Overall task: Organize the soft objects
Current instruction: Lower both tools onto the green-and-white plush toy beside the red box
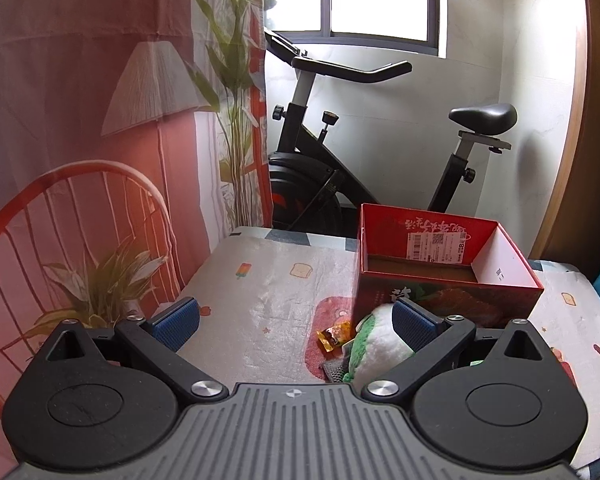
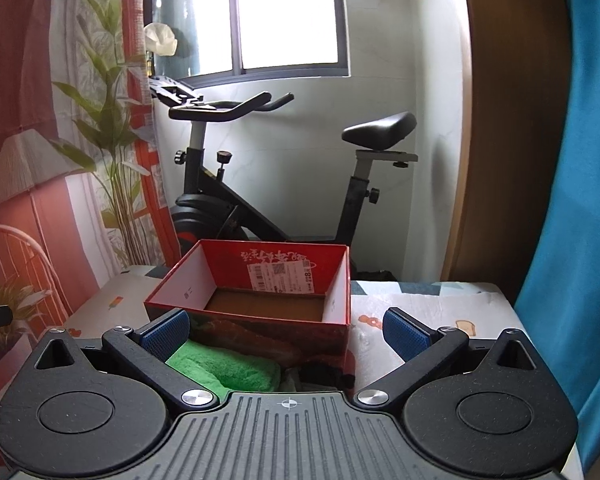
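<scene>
Ahead, your red box [image 2: 259, 280] sits open-topped on the patterned tabletop [image 1: 259, 280], an exercise bike [image 2: 279, 180] behind it. Your left tongs [image 1: 295, 320] gape wide, holding nothing; the white-and-green plush [image 1: 376, 340] lies against the box front, by the right pad. Your right tongs [image 2: 285, 330] are equally wide above the green towel [image 2: 227, 368]; a small orange wrapper [image 1: 334, 336] lies beside the plush.
</scene>
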A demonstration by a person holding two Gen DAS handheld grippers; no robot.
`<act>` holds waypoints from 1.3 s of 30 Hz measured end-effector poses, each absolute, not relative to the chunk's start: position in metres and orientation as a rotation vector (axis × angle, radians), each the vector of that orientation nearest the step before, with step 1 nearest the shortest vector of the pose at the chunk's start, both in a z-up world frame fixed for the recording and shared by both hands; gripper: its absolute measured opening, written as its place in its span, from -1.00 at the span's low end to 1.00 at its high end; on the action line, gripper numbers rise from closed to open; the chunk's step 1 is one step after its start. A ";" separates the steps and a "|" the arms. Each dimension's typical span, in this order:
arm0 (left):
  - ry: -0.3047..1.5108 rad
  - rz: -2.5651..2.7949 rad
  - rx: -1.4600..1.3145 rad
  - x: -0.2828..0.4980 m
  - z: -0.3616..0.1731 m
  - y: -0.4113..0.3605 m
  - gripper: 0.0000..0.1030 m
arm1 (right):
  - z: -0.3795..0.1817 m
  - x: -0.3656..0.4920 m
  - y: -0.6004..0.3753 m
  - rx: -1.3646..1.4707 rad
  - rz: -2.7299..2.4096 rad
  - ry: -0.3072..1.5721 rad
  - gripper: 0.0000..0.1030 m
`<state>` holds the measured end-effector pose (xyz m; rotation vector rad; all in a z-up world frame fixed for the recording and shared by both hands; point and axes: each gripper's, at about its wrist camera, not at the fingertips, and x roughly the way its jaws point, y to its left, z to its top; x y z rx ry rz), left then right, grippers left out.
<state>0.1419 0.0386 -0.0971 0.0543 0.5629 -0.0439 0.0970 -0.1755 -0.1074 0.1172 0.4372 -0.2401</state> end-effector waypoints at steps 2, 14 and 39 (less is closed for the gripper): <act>0.580 -0.063 0.060 0.157 -0.100 0.037 1.00 | -0.105 0.112 -0.179 0.107 -0.236 0.449 0.99; 0.600 -0.205 0.013 0.224 -0.111 0.023 1.00 | -0.119 0.177 -0.204 0.165 -0.178 0.495 1.00; 0.864 -0.566 -0.071 0.280 -0.239 0.010 0.75 | -0.264 0.187 -0.168 0.246 0.071 0.810 0.78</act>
